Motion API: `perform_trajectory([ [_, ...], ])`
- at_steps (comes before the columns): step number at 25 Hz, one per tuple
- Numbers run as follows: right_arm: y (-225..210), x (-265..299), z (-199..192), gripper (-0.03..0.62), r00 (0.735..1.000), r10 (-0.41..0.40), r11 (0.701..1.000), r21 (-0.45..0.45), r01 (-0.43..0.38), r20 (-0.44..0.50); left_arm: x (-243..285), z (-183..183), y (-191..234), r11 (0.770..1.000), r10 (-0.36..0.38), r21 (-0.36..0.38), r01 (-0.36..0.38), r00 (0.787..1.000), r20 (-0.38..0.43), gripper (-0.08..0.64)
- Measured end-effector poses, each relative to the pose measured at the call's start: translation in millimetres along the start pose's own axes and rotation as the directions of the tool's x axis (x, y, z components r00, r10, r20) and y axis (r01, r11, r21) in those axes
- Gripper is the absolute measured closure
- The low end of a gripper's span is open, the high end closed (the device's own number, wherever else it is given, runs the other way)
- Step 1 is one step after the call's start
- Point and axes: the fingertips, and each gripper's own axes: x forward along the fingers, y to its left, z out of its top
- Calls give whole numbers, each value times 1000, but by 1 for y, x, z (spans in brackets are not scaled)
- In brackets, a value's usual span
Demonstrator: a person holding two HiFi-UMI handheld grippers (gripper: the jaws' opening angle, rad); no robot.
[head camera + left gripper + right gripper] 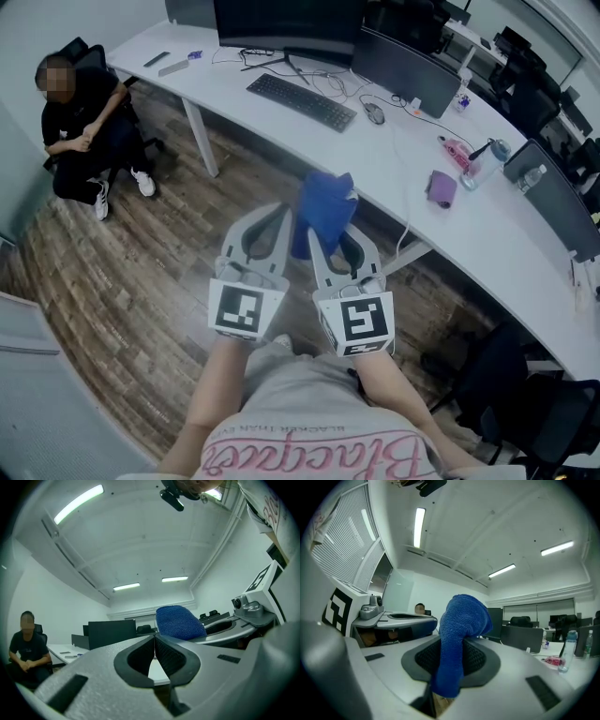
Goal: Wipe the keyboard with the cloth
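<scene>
A black keyboard (302, 101) lies on the white desk (394, 178), in front of a monitor. Both grippers are held close to my body over the wooden floor, well short of the desk. My right gripper (328, 234) is shut on a blue cloth (323, 211), which bulges out above its jaws and hangs between them in the right gripper view (461, 620). Just to its left, my left gripper (283, 211) is shut with nothing in it; its pads (165, 654) meet in the left gripper view. The cloth (179, 623) shows there too.
A person (80, 122) sits on a chair at the left. The desk also carries a large monitor (286, 23), a second monitor (405, 66), a mouse (375, 113), a purple object (442, 187), a bottle (483, 164) and cables. Black chairs (525, 394) stand at the right.
</scene>
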Motion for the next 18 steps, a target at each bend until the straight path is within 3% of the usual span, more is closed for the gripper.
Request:
perform_trajectory([
  [18,7,58,-2,505,1000,26,1000,-3,-26,3,15,-17,60,998,57,-4,-57,998,-11,554],
])
